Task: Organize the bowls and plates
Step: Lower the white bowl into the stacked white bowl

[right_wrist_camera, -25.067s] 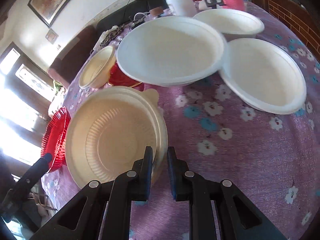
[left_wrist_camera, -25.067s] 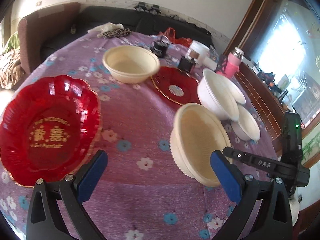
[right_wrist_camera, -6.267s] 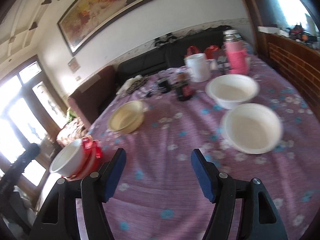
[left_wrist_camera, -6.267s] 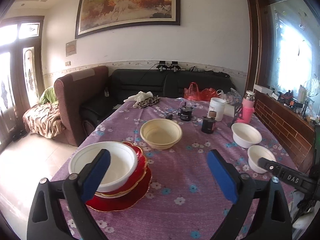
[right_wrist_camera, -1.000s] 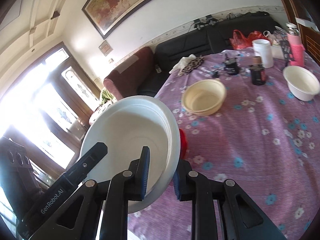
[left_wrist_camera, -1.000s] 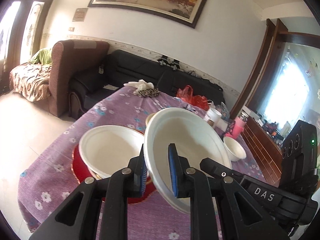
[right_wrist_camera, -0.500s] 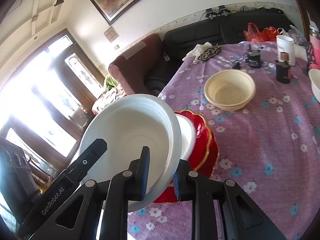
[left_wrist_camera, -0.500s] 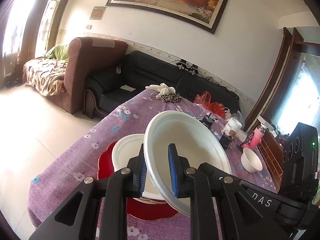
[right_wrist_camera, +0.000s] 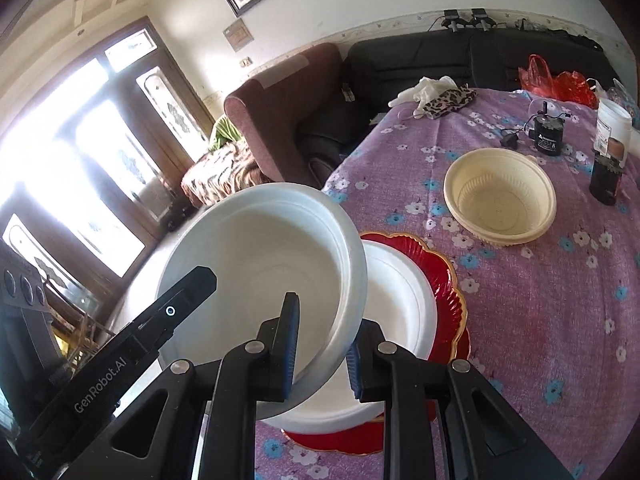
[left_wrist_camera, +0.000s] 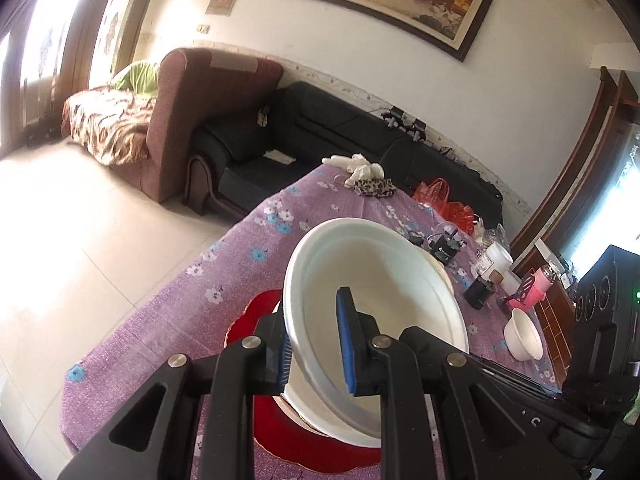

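Observation:
Both grippers hold one large white bowl (left_wrist_camera: 384, 280) by its rim. My left gripper (left_wrist_camera: 316, 344) is shut on the rim, and my right gripper (right_wrist_camera: 320, 344) is shut on the same white bowl (right_wrist_camera: 260, 264) at another spot. The bowl is tilted just above a second white bowl (right_wrist_camera: 400, 304) that sits on stacked red plates (right_wrist_camera: 444, 276). In the left wrist view the red plates (left_wrist_camera: 260, 304) show under the held bowl. A cream bowl (right_wrist_camera: 500, 196) stands farther back on the table. A small white bowl (left_wrist_camera: 522, 334) stands at the right.
The purple flowered tablecloth (right_wrist_camera: 540, 320) covers the table; its left edge drops to the floor (left_wrist_camera: 80, 220). A white jar (right_wrist_camera: 612, 128), a dark bottle (right_wrist_camera: 604, 180), a black device (right_wrist_camera: 550, 132), a pink flask (left_wrist_camera: 536, 290) and cloths (right_wrist_camera: 440, 96) stand at the far end.
The white bowl held by both grippers has moved left and down over the red plate stack and now hangs just above the white bowl there.

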